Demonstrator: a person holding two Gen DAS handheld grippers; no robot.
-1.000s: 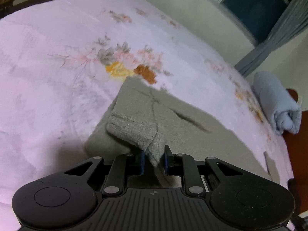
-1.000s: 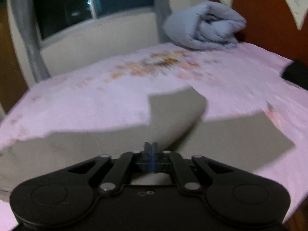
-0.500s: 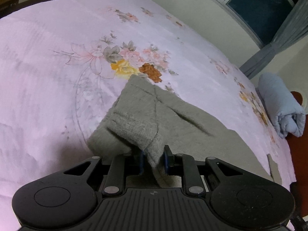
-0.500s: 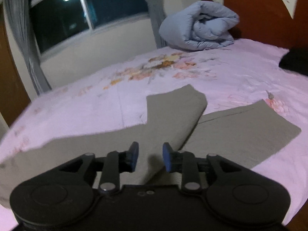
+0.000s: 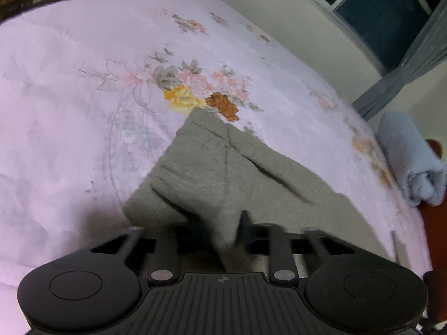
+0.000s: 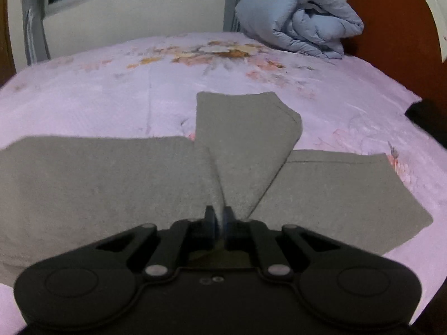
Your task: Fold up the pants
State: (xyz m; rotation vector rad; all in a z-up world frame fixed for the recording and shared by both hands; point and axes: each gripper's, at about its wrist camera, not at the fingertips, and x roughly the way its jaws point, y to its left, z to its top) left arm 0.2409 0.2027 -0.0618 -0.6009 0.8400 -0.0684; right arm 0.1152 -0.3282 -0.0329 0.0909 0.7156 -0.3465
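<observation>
Both tongs (image 5: 223, 223) (image 6: 219, 219) on pants (image 6: 97, 184); headboard (image 6: 396, 28) rightward only.

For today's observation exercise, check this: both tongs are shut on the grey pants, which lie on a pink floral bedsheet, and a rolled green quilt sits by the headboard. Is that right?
One detail is wrong: the rolled quilt by the headboard is light blue, not green, as the right wrist view shows. The rest stands: the left tongs and right tongs are both shut on the grey pants, on the pink floral bedsheet.

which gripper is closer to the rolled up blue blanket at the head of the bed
Right, probably. The right gripper, clamping the pants, faces the blanket across the bed; the left gripper sees it far off to one side.
</observation>
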